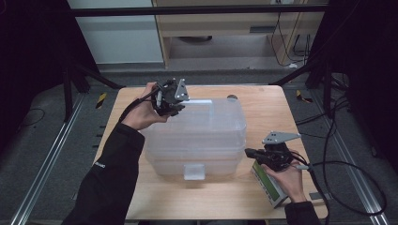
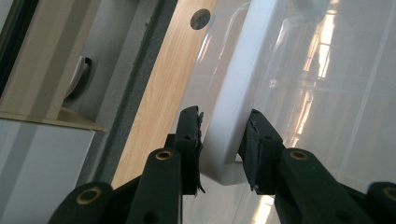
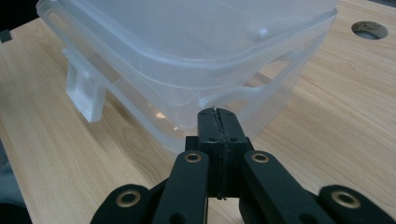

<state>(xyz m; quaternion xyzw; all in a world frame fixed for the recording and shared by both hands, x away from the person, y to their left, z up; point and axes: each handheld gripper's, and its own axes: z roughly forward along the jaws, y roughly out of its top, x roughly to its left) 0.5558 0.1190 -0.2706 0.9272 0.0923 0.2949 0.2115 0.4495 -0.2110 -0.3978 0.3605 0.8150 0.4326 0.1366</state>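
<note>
So there's one big clear plastic storage bin with a snap-on lid (image 1: 197, 136) sitting pretty much in the middle of the light wooden surface (image 1: 272, 108), long side facing the person. It has a frosted white latch tab (image 1: 194, 171) on the near side, and the left gripper view shows a similar white latch (image 2: 229, 121) at the far-left corner.

The left gripper (image 1: 170, 104) is up at that far-left corner of the bin. In its own view the two black jaws are spread, one on each side of the white latch; the left pad sits right against it, while the right pad is just beside it and I can't tell if it's actually touching.

The right gripper (image 1: 251, 153) is at the near-right corner, pointing at the bin's side. Its jaws are pressed together with nothing between them, tips just beside the bin wall below the lid rim (image 3: 205, 70).

Count-wise: one bin, two grippers, and one grey-and-green box-shaped device (image 1: 270, 185) lying on the surface under the right hand. There's also a round hole (image 3: 369, 29) in the surface past the bin.
</note>
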